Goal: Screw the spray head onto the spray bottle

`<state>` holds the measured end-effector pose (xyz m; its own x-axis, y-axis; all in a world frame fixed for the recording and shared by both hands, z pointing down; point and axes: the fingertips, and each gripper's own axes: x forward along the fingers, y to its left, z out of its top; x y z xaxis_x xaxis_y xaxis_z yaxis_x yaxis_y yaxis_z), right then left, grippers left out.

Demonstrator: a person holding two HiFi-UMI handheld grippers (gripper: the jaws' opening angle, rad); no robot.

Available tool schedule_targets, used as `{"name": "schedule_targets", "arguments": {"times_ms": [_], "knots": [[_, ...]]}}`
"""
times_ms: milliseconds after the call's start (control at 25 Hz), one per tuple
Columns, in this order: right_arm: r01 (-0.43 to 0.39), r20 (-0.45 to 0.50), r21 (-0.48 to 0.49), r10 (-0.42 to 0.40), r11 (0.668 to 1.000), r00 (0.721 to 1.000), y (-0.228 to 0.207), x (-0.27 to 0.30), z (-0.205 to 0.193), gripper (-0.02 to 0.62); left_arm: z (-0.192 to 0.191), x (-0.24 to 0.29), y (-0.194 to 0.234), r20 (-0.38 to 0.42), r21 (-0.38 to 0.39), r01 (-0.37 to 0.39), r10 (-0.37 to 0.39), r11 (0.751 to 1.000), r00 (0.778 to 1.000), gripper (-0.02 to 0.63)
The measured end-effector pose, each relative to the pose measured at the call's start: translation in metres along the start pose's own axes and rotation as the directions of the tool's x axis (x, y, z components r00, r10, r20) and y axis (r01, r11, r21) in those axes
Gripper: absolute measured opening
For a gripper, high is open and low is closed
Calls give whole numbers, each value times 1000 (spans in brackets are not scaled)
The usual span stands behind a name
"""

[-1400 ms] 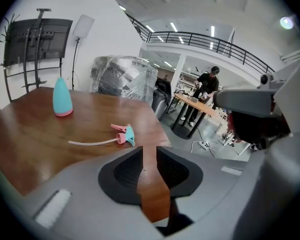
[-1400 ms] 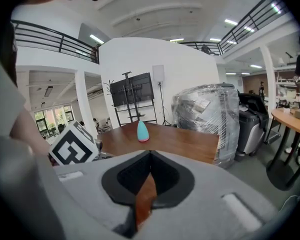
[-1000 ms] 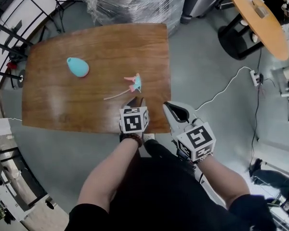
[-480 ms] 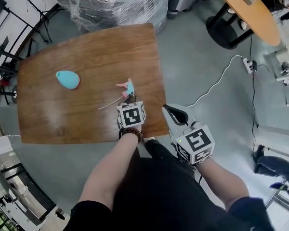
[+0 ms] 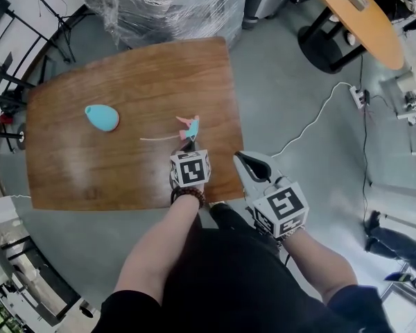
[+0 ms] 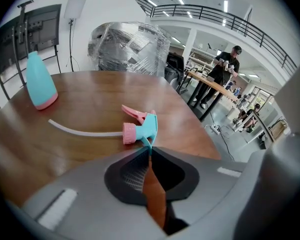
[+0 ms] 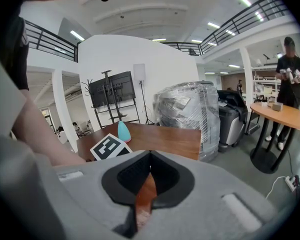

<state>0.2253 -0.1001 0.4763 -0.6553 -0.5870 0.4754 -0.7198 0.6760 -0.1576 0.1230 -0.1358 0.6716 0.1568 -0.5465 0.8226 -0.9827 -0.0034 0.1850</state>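
**Asker:** From overhead, where is everything?

**Me:** The spray head (image 5: 190, 125) lies on its side near the right edge of the wooden table (image 5: 125, 68), with its dip tube (image 5: 159, 138) trailing off to the left. The spray bottle (image 5: 102, 117) stands well apart, toward the table's left side. My left gripper (image 5: 190, 146) reaches onto the head. My right gripper (image 5: 247, 159) hangs off the table's near edge beside my body. I'd say it is waiting there until there's a bottle to steady.

**Asker:** And looking along your left fingers?

**Me:** They are closing, almost together, and the tips pinch the teal rear edge of the head. The pink collar (image 6: 128, 133) points left toward the tube, and the trigger (image 6: 132, 113) sticks out away from me. Holding the back leaves the collar free, and I judge that is the part that must go down over the bottle.

**Asker:** Along the right?

**Me:** Those fingers are pressed together with nothing between them. Past them I see the left gripper's marker cube (image 7: 110, 148). The bottle stands upright beyond it, which suits feeding the tube in from above.
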Motion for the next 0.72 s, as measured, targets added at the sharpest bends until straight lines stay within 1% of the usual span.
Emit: {"name": "schedule_targets", "arguments": {"times_ms": [360, 560, 720], "knots": [[-9, 5, -27, 9, 1000, 1000, 2, 7, 9, -9, 14, -15, 3, 26, 21, 65, -66, 998, 997, 22], [-33, 6, -48, 34, 998, 999, 2, 10, 14, -9, 27, -31, 11, 39, 40, 92, -93, 995, 995, 21], [-58, 5, -85, 58, 995, 998, 1, 13, 16, -9, 36, -46, 14, 57, 55, 123, -126, 991, 990, 20]]}}
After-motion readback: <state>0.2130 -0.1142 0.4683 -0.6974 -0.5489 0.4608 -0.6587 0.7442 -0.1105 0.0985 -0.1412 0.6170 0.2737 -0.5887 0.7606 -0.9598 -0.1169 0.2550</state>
